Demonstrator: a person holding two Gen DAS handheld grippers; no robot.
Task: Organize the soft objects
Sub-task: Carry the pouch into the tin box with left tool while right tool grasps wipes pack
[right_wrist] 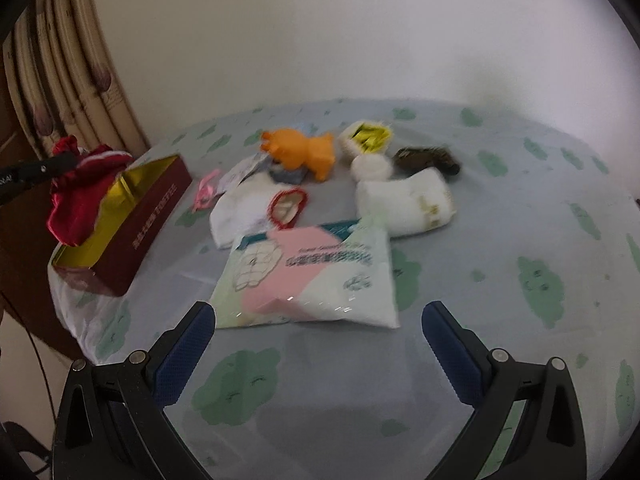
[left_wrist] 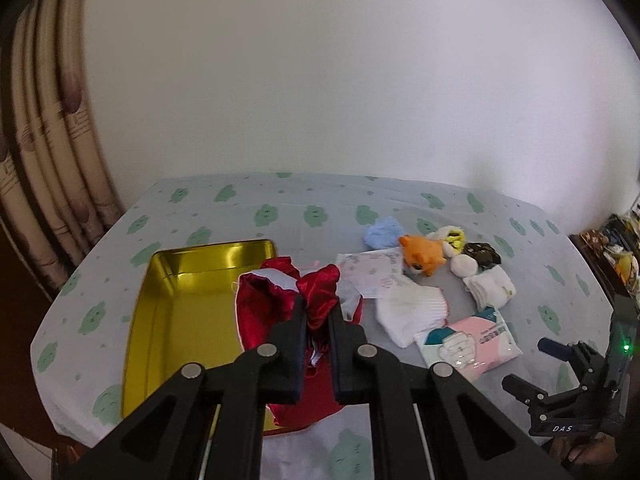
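Red satin, slippery and loosely bunched, is what the left gripper (left_wrist: 318,312) pinches: its fingers are pressed together on a fold of the red pouch (left_wrist: 288,292), which hangs over the near right part of the gold-lined tin box (left_wrist: 160,308), most of it above the open interior and part draping past the rim. The right gripper (right_wrist: 318,320) hovers with its fingers spread wide, holding nothing, just short of the tissue pack (right_wrist: 308,276) on the cloud-print sheet (right_wrist: 540,280). The likely trouble, as I judge it, is release too near the rim: the satin could slide off the edge and end up outside the box, or catch on a finger and lift back out. Counted, there is one box, one red pouch, one tissue pack, one orange plush toy (right_wrist: 300,152), one blue fluffy bundle (left_wrist: 380,232), one folded white towel (right_wrist: 404,204) and one red-edged white cloth (right_wrist: 256,212); the smaller pieces behind are too blurred to count surely.
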